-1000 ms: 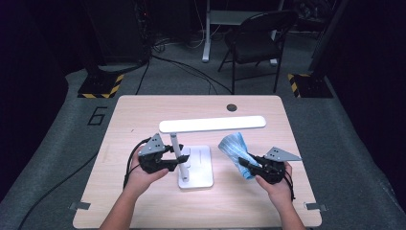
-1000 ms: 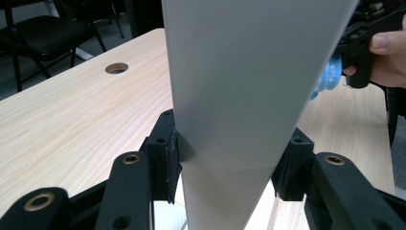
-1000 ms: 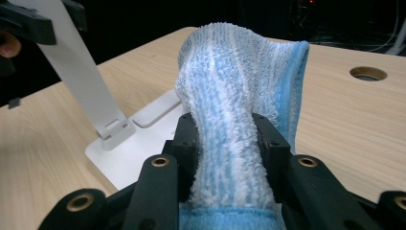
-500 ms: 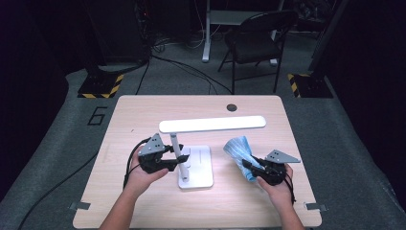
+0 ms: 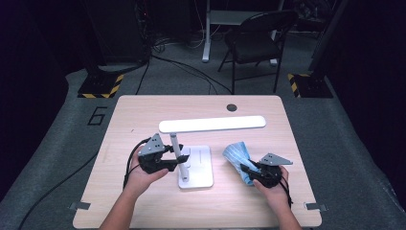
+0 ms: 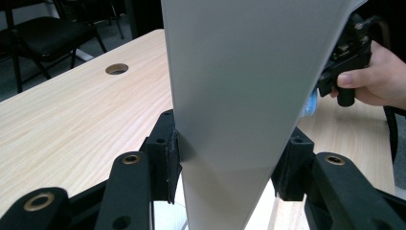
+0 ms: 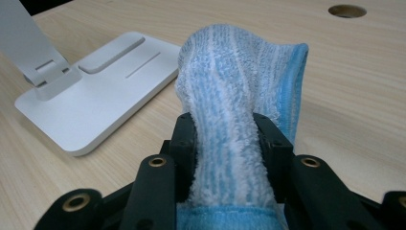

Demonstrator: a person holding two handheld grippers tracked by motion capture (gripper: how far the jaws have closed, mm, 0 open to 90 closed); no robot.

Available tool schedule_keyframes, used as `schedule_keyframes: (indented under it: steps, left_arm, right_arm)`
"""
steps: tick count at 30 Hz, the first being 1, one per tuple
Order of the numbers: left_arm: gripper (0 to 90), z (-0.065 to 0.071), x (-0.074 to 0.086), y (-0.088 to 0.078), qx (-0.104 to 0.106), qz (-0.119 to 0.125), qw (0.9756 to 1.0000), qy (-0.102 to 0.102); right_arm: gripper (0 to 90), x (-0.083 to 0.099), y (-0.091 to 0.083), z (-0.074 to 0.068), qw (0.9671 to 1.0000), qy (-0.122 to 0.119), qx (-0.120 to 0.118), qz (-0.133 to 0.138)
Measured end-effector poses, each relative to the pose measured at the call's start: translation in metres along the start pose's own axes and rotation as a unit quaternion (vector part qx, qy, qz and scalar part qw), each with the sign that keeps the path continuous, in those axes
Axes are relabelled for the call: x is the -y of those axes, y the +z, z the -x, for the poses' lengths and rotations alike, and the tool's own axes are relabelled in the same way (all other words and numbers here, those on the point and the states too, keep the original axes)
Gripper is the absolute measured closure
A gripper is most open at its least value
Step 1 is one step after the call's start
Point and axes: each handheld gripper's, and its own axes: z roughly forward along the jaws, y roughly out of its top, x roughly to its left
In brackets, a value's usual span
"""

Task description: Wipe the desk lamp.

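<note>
floor: grey carpet [image 5: 62, 143], painted "6" [image 5: 97, 115]
furniture: black folding chair [image 5: 256, 40] behind the pale wooden tabletop [image 5: 143, 108]
light: dim room

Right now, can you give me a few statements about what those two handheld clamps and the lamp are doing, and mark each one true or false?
1. The left gripper is clamped on the desk lamp's upright post. True.
2. The right gripper holds a red sponge. False: it holds a blue striped cloth.
3. The lamp lies toppled on its side. False: it stands upright on its white base.
4. The cloth is to the right of the lamp base in the high view. True.
5. The table has a round hole near its far edge. True.
</note>
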Motion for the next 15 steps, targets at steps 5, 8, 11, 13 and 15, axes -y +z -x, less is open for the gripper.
schedule_keyframes:
  steps: [5,8,11,13,15]
  left_arm:
    - [52.1,-0.0007,-0.0001,-0.0004,0.005,0.001,1.0000,-0.002]
    - [51.9,-0.0002,-0.0003,-0.0009,0.006,-0.001,1.0000,-0.003]
    - [51.6,-0.0001,-0.0003,-0.0010,0.006,-0.001,1.0000,-0.002]
    - [51.5,-0.0003,-0.0005,-0.0012,0.007,-0.003,1.0000,-0.001]
    - [51.5,-0.0004,-0.0007,-0.0014,0.007,-0.004,1.0000,-0.001]
  right_arm:
    - [64.0,0.0028,0.0038,0.0026,0.9997,-0.005,0.017,-0.020]
    - [61.3,0.0069,0.0068,0.0047,0.9990,0.002,0.025,-0.037]
    - [57.3,0.0082,0.0085,0.0058,0.9990,0.008,0.021,-0.039]
    - [55.5,0.0087,0.0093,0.0064,0.9989,0.010,0.020,-0.041]
    - [53.0,0.0089,0.0095,0.0058,0.9990,0.012,0.018,-0.040]
